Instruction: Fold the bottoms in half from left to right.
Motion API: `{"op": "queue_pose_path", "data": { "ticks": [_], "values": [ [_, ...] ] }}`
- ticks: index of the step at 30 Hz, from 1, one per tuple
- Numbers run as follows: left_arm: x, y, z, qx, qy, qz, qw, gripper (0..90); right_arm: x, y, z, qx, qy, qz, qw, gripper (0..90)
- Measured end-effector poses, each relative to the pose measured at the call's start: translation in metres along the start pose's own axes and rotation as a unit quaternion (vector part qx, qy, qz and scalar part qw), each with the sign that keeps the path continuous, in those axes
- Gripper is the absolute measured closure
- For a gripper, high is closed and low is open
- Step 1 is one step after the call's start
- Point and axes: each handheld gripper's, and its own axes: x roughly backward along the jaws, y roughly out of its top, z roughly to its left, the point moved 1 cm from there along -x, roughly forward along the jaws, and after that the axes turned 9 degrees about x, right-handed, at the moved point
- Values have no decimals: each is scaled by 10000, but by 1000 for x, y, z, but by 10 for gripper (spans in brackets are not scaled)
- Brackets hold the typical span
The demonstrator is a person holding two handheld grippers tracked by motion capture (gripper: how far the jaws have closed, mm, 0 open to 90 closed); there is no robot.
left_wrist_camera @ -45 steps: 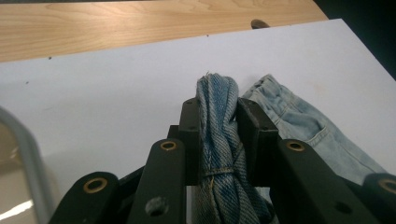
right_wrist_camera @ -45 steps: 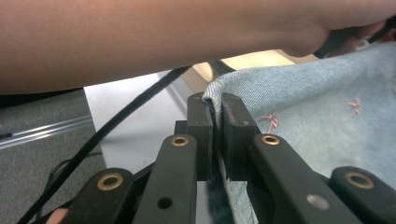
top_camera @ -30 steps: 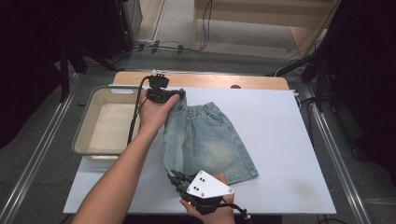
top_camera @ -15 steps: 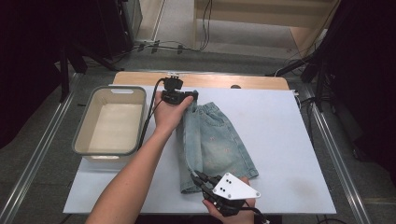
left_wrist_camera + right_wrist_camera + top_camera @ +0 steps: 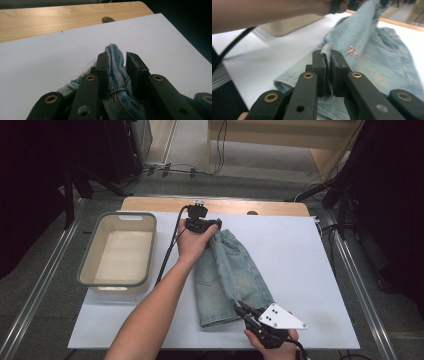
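The faded light-blue denim shorts lie on the white table sheet, no label readable. The left gripper clamps the bunched waistband; the right gripper pinches the hem, hiding it.

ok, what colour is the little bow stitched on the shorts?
Pink, on the light-blue denim shorts; the bow shows best in the right gripper view.

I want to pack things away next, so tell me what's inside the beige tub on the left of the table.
The tub looks empty: its pale floor shows bare in the high view. The denim shorts lie outside it on the white table, held by both grippers. The near wall hides a strip of its floor.
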Motion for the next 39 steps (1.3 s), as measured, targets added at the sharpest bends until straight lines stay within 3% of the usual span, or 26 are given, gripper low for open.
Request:
{"op": "queue_pose_path", "data": {
  "ticks": [7, 15, 19, 28, 36, 39],
  "values": [
    [-21, -6, -7, -31, 61, 32, 10000, 714, 6, -17, -11, -55, -143, 162, 9998, 820],
    [-36, -7, -8, -68, 183, 84, 9998, 713, 10, -36, -35, -284, -274, 351, 9986, 821],
    [-44, -6, -11, -155, 295, 84, 9994, 713, 12, -41, -43, -245, -406, 398, 9981, 821],
    [-61, -13, -15, -162, 623, 127, 9978, 713, 10, -48, -51, -343, -373, 576, 9971, 821],
    [-67, -17, -18, -221, 690, 182, 9972, 714, 14, -53, -57, -488, -389, 651, 9959, 821],
    [-69, -18, -16, -189, 613, 211, 9977, 711, 16, -53, -58, -519, -403, 647, 9957, 821]
  ]
}}
